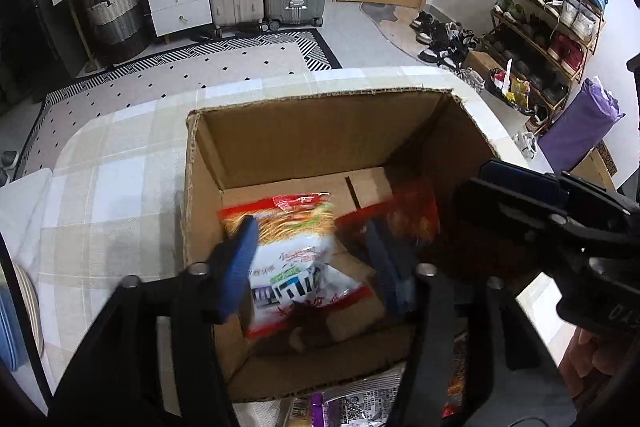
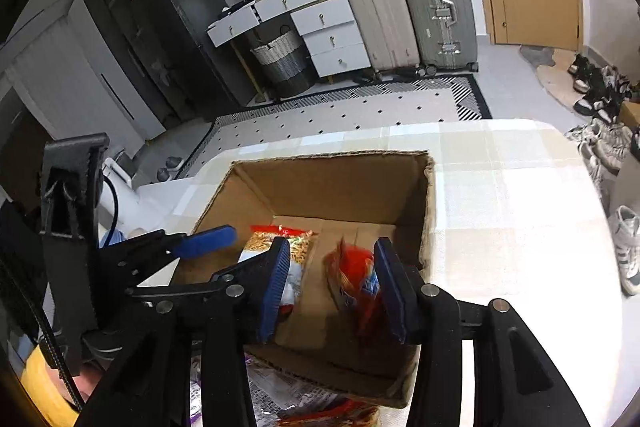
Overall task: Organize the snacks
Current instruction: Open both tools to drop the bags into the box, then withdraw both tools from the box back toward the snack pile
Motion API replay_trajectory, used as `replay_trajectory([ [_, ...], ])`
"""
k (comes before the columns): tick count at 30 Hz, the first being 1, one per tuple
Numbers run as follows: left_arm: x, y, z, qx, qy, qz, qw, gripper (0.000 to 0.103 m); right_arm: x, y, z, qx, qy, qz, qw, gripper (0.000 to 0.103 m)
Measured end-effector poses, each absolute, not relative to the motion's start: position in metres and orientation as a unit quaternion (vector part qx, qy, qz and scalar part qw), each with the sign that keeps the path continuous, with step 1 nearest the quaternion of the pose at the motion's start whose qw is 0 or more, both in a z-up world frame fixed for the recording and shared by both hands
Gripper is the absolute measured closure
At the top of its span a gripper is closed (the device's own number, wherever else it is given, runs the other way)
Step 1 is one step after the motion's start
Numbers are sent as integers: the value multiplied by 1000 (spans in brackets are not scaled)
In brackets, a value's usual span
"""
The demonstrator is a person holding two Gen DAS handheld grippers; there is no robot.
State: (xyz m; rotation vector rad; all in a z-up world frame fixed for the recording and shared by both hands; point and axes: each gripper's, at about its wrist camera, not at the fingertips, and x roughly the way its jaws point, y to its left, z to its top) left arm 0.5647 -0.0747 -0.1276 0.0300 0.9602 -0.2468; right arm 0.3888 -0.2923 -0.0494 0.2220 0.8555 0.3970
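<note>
Open brown cardboard box (image 1: pixel 300 131) on a table (image 1: pixel 120 187) under a pale checked cloth, seen from above by both wrist cameras.

At left, left claw (image 1: pixel 312 267) dipped into the box, released, blue pads (image 1: pixel 238 259) spread apart. Below and between them, a white plastic noodle-snack packet with red ends (image 1: pixel 292 259), slightly blurred, down on the box floor by the left wall. Long axis running away from the camera, roughly in line with the fingers. Left pad overlapping the packet's edge in the picture, right pad clear of it; no squeeze visible.

Further right, a crinkled red-and-orange snack packet (image 2: pixel 354 275), smeared by motion blur, inside the box near the right wall, side by side with the white one.

Around it, right claw (image 2: pixel 334 289), likewise let go: packet close to the right pad, an open gap to the left pad (whether it touches the right pad, impossible to tell through the blur).

On the table at the near edge, outside the box, a purple-printed packet (image 1: pixel 352 407) among other wrappers. Judged from this: both packets already delivered, next pick lying behind and below both claws, on the near side of the box wall, about equally close to either hand.
</note>
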Motion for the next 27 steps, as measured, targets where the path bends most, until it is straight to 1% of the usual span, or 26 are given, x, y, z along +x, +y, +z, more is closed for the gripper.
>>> replay_trajectory([
  [1,559,-73,-126,14,458,-116,881,40,388,-293,-48,109,410,193,885,58],
  [2,555,-72,-124,13,458,-114,882,39,387,-294,-47,109,408,193,886,58],
  [10,515,-57,-99,4,438,-113,892,39,369,-294,-31,106,391,201,892,58],
  [18,464,-52,-61,5,411,-113,904,33,334,-291,-4,92,367,207,902,56],
  [19,457,-51,-57,5,408,-113,906,30,329,-291,2,91,362,208,904,55],
  [20,449,-51,-51,3,404,-111,908,27,322,-291,7,90,358,209,906,55],
  [25,400,-47,-14,3,372,-107,922,24,285,-289,38,82,328,217,916,50],
  [27,381,-48,2,5,357,-107,928,23,269,-290,52,80,314,220,920,45],
])
